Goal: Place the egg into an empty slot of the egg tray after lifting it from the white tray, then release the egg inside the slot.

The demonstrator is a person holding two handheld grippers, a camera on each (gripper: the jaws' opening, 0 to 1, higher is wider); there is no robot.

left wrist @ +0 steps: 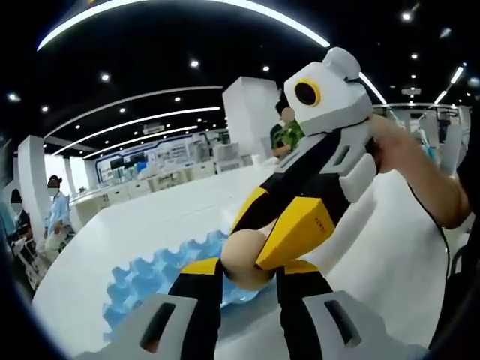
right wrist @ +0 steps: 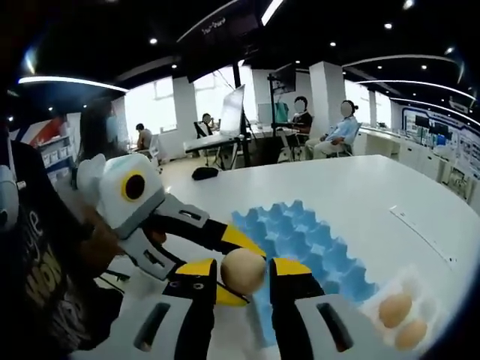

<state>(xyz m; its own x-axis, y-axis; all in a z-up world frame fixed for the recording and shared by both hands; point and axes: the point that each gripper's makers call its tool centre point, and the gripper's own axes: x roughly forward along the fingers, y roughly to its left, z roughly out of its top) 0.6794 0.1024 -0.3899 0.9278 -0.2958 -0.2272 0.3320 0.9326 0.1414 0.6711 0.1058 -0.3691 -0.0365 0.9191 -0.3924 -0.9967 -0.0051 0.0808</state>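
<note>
**One egg between the jaws above the blue egg tray**

One egg [right wrist: 243,271] sits gripped between the jaws of the right hand-held gripper [right wrist: 244,279], just above the near edge of the blue egg tray [right wrist: 315,240]. The left hand-held gripper [left wrist: 247,271] frames the same egg [left wrist: 245,259]; I cannot tell whether its jaws touch it. Two more eggs [right wrist: 395,309] lie in the white tray [right wrist: 424,281], right of the egg tray on the white table [right wrist: 375,187].

Partial pale lettering on the person's dark shirt [right wrist: 41,262], perhaps "WO", too cropped to read, ceiling sign [right wrist: 212,24] blurred
</note>
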